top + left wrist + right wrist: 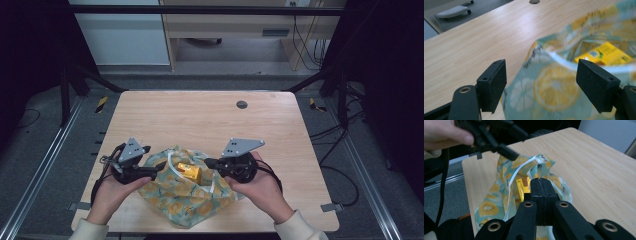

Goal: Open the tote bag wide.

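A teal cloth bag (175, 197) printed with lemon and kiwi slices lies near the table's front edge, its mouth open upward. Inside it rests a yellow box (190, 171) (604, 53) (520, 186), with a white drawstring (516, 173) running along the rim. My left gripper (161, 166) (544, 82) hovers at the bag's left rim. Its jaws stand wide apart and the cloth (554, 87) lies beyond them, unpressed. At the bag's right rim, my right gripper (207, 161) (541, 181) has its jaws shut together. Whether cloth is pinched between them I cannot tell.
The wooden table (200, 120) stretches bare behind the bag, with a round grey cable hole (241, 104) near its far edge. Black frame posts stand at both far corners. Cables lie on the floor to the right.
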`<state>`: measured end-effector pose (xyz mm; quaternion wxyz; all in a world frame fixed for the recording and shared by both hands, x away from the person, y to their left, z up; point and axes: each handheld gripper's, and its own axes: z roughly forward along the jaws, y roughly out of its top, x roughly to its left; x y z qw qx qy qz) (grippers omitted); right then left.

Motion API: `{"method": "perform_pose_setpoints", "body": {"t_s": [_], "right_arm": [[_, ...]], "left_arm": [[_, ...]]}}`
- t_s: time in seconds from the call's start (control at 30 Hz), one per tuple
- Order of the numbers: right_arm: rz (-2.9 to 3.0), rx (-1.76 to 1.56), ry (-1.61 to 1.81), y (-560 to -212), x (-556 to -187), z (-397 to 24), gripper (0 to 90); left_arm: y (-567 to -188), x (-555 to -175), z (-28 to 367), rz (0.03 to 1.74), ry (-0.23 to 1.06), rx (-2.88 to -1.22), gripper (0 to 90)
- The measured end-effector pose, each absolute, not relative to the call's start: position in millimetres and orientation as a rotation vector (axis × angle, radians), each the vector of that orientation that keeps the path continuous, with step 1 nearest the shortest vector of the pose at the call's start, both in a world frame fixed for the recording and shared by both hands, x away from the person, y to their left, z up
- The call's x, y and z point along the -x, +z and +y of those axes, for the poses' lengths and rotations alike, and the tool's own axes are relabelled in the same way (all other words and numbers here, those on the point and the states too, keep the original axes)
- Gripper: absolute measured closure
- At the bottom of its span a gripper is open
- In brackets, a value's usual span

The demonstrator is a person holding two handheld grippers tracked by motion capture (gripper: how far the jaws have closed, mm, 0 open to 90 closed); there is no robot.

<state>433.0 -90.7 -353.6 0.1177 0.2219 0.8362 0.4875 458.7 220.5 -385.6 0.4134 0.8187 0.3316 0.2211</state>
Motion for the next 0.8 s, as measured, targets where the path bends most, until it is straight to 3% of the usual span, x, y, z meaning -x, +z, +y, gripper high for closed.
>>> {"method": "perform_pose_setpoints", "body": {"t_s": [0.43, 0.8], "right_arm": [[2.443, -0.669, 1.440, -362.1, -431.3, -96.3, 90.0], [2.375, -0.658, 1.466, -345.2, -434.3, -98.5, 90.0]], "left_arm": [[-394.7, -504.2, 193.5, 0.880, 0.502, -2.178, 22.9], [-406.3, -506.5, 194.8, 0.852, 0.464, -2.259, 34.1]]}}
